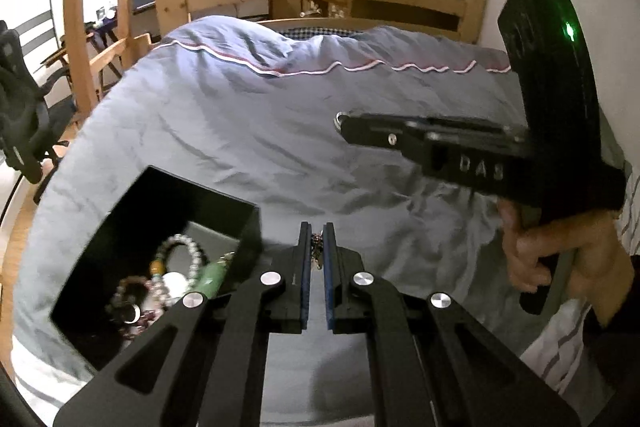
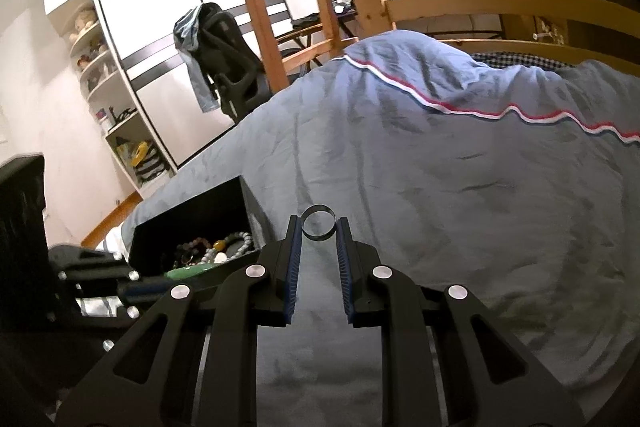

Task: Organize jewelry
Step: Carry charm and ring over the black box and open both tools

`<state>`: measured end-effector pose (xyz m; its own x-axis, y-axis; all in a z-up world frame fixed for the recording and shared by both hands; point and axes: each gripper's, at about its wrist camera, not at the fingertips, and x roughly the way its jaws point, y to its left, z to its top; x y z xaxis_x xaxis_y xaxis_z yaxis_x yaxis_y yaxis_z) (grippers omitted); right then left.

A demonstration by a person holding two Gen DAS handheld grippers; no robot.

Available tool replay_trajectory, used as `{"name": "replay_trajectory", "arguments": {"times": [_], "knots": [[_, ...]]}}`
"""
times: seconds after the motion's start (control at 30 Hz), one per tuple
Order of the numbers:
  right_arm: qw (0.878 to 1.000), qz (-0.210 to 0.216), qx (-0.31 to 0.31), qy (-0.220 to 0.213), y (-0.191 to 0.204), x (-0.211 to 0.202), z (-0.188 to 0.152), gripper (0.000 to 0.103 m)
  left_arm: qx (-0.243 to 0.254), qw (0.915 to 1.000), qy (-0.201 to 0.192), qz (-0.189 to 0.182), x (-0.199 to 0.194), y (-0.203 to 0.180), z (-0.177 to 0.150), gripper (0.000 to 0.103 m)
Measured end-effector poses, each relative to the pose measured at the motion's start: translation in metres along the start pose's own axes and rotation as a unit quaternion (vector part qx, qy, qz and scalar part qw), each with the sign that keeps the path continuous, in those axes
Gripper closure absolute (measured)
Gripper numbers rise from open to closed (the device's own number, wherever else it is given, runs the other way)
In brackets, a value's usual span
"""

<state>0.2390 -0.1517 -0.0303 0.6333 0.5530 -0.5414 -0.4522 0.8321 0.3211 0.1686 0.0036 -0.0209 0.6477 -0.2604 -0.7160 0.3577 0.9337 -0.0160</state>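
My left gripper is shut on a small dark beaded piece of jewelry that hangs between its blue pads, just right of the open black box. The box lies on the bed and holds several bead bracelets, a green stone piece and a ring. My right gripper is shut on a dark metal ring, held upright at its fingertips above the duvet. Seen from the left wrist, the right gripper hovers farther out over the bed, with a hand on its handle.
A blue-grey duvet with a red and white stripe covers the bed. A wooden bed frame and ladder rise behind it. An office chair with clothes stands left of the bed, and shelves line the wall.
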Motion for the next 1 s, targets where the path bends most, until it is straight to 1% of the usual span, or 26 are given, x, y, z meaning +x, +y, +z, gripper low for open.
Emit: {"name": "replay_trajectory", "arguments": {"times": [0.33, 0.43, 0.53, 0.73, 0.83, 1.0], "knots": [[0.999, 0.0, -0.038, 0.0, 0.042, 0.005, 0.001, 0.084, -0.019, 0.9988, -0.018, 0.042, -0.036, 0.039, 0.007, 0.098], [0.999, 0.0, -0.04, 0.0, 0.051, 0.008, 0.001, 0.085, -0.023, 0.998, -0.022, 0.054, -0.042, 0.052, 0.007, 0.098], [1.0, 0.006, -0.027, 0.004, 0.059, 0.018, 0.0, 0.085, -0.028, 0.9969, -0.024, 0.069, -0.046, 0.063, 0.007, 0.098], [0.999, 0.029, -0.043, 0.014, 0.09, 0.041, -0.006, 0.085, -0.046, 0.9942, -0.01, 0.096, -0.041, 0.083, 0.003, 0.098], [0.998, 0.029, -0.053, 0.027, 0.096, 0.048, -0.013, 0.085, -0.055, 0.9929, -0.002, 0.106, -0.037, 0.09, 0.002, 0.098], [0.998, 0.032, -0.046, 0.037, 0.098, 0.054, -0.017, 0.085, -0.07, 0.9916, 0.011, 0.108, -0.033, 0.1, -0.001, 0.098]]}}
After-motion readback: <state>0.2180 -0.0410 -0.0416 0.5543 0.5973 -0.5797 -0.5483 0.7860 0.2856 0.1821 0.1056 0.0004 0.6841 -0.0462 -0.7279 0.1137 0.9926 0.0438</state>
